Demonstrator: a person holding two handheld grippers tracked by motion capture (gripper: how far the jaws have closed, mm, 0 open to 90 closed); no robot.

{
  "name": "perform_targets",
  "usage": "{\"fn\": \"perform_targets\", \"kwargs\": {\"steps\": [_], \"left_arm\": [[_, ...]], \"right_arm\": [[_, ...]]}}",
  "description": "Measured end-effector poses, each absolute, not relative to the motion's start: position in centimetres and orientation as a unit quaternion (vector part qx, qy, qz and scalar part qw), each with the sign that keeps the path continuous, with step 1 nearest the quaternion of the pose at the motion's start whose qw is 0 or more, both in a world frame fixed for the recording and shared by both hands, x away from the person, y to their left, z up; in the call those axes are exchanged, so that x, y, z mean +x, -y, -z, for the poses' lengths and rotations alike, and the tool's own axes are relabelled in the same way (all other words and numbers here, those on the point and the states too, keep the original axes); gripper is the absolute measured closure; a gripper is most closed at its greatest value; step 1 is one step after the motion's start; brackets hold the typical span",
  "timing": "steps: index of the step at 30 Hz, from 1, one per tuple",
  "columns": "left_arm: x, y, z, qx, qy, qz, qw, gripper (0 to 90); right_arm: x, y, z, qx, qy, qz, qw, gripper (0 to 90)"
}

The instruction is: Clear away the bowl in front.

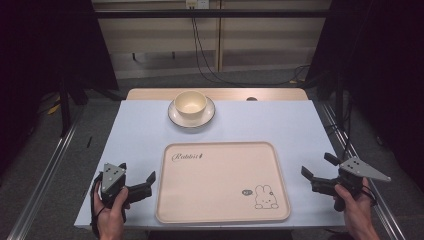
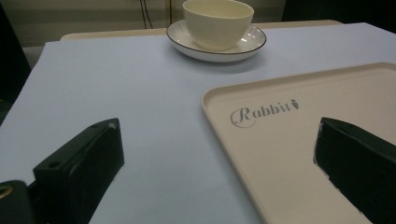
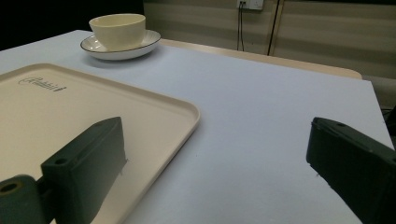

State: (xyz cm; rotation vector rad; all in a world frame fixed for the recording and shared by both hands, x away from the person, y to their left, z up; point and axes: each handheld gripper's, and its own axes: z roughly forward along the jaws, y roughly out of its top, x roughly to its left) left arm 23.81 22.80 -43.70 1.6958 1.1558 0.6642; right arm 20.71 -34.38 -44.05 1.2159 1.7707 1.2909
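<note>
The table [image 1: 145, 130] has a pale blue-white top, w/ a wood strip at the far edge. Around it are a grey floor, dark curtains at both sides and cables on the far wall.

Near centre lies a cream tray [image 1: 222, 182], empty, w/ "Rabbit" text far-left and a bunny drawing near-right. The left gripper [image 1: 140, 179] rests just beside the tray's left edge, jaws wide apart, holding nothing. The right gripper [image 1: 316, 169] is near the right edge, also spread open & empty. Far behind the tray, well apart from both, a cream bowl [image 1: 190, 104] sits on a dark-rimmed saucer [image 1: 172, 114]. Nothing stands between.
</note>
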Motion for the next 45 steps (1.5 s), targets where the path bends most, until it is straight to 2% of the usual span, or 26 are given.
{"fn": "perform_targets", "kwargs": {"steps": [4,8,24,26,32,35,38,45], "left_arm": [[24.5,-21.8,43.8,0.699,-0.46,-0.26,0.481,1.9],[25.0,-20.8,43.6,0.708,-0.442,-0.273,0.478,1.7],[28.2,-19.1,42.9,0.718,-0.438,-0.244,0.483,1.3],[28.6,-19.1,42.7,0.716,-0.442,-0.224,0.492,1.4],[29.8,-18.6,42.2,0.727,-0.423,-0.209,0.499,1.4],[30.7,-18.3,41.9,0.737,-0.41,-0.22,0.491,4.4],[31.6,-18.0,41.3,0.734,-0.409,-0.207,0.501,1.9],[33.3,-17.0,40.3,0.733,-0.401,-0.214,0.506,2.0]], "right_arm": [[20.8,34.3,44.1,0.458,-0.675,-0.487,0.312,3.8],[20.9,34.2,44.2,0.456,-0.68,-0.486,0.306,3.4],[21.0,34.2,44.2,0.448,-0.687,-0.487,0.301,2.7],[21.0,34.1,44.3,0.447,-0.688,-0.487,0.301,2.7],[21.0,34.2,44.3,0.449,-0.688,-0.487,0.298,2.7],[21.0,34.3,44.3,0.446,-0.687,-0.488,0.301,2.7],[21.0,34.2,44.3,0.447,-0.687,-0.488,0.299,2.7],[21.0,34.4,44.3,0.446,-0.687,-0.49,0.298,2.7]]}}
